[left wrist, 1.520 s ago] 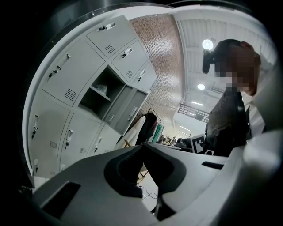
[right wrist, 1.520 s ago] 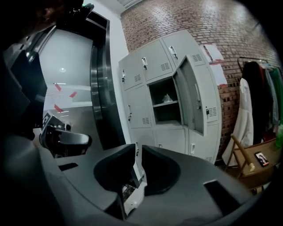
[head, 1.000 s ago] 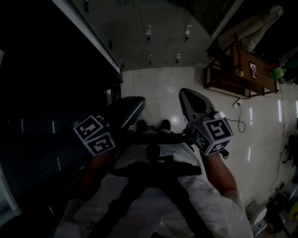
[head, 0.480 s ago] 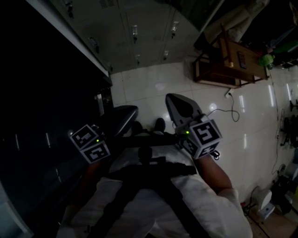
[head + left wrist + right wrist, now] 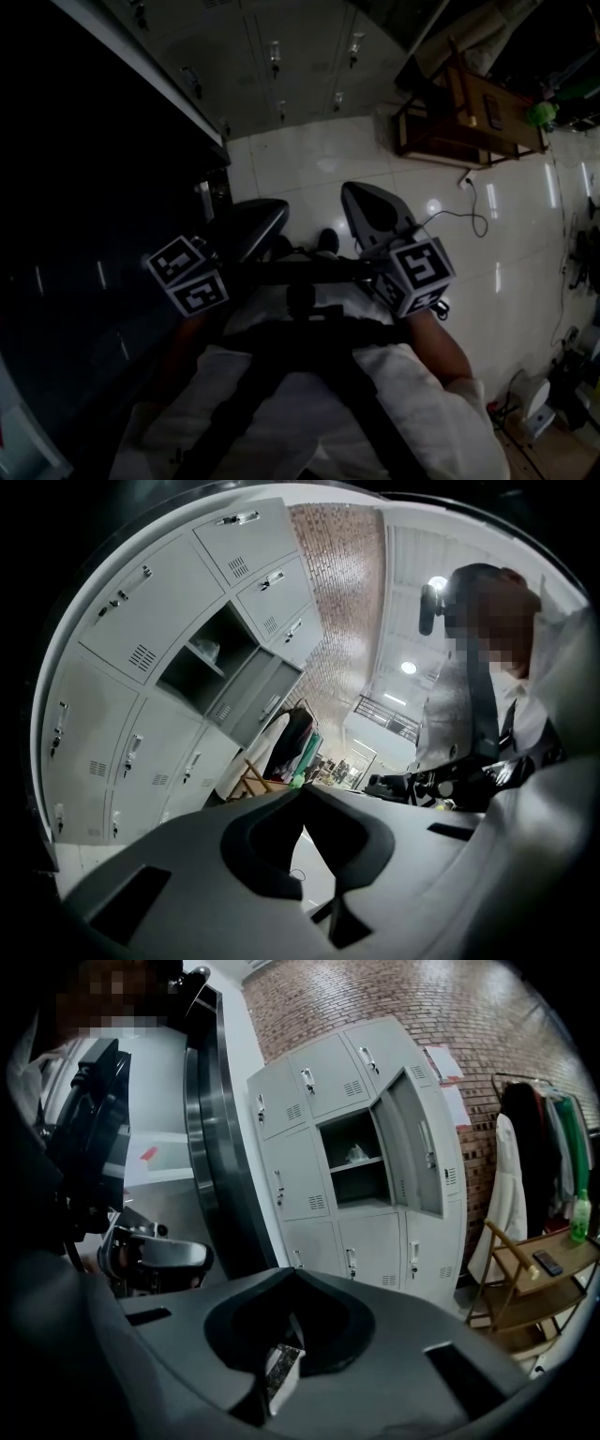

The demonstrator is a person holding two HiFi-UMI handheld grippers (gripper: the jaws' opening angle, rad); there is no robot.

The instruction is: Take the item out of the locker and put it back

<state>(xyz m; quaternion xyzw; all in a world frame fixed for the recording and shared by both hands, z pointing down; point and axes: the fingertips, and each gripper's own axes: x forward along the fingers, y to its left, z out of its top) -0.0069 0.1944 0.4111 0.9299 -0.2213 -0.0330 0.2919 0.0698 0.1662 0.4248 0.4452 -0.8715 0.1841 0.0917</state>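
Observation:
The grey locker bank (image 5: 361, 1147) stands ahead, across the room. One middle compartment (image 5: 359, 1171) is open, its door (image 5: 419, 1143) swung to the right. A small pale item (image 5: 356, 1154) lies on the shelf inside. The same open compartment (image 5: 202, 663) shows in the left gripper view. My right gripper (image 5: 295, 1274) is shut, its tips meeting, far from the locker. A small speckled block (image 5: 281, 1372) shows low between its jaws; I cannot tell what it is. My left gripper (image 5: 302, 787) is also shut with nothing in it. Both grippers (image 5: 272, 214) (image 5: 354, 195) hang close to my body.
A wooden rack (image 5: 534, 1283) with a green bottle (image 5: 581, 1215) and a dark remote (image 5: 547, 1262) stands right of the lockers. Clothes (image 5: 539, 1138) hang behind it. A dark steel pillar (image 5: 211, 1147) rises left of the lockers. A cable (image 5: 473, 217) lies on the white tiled floor (image 5: 309, 169).
The head view has swung a little. My right gripper has shifted slightly left and down in it. The left gripper is nearly where it was.

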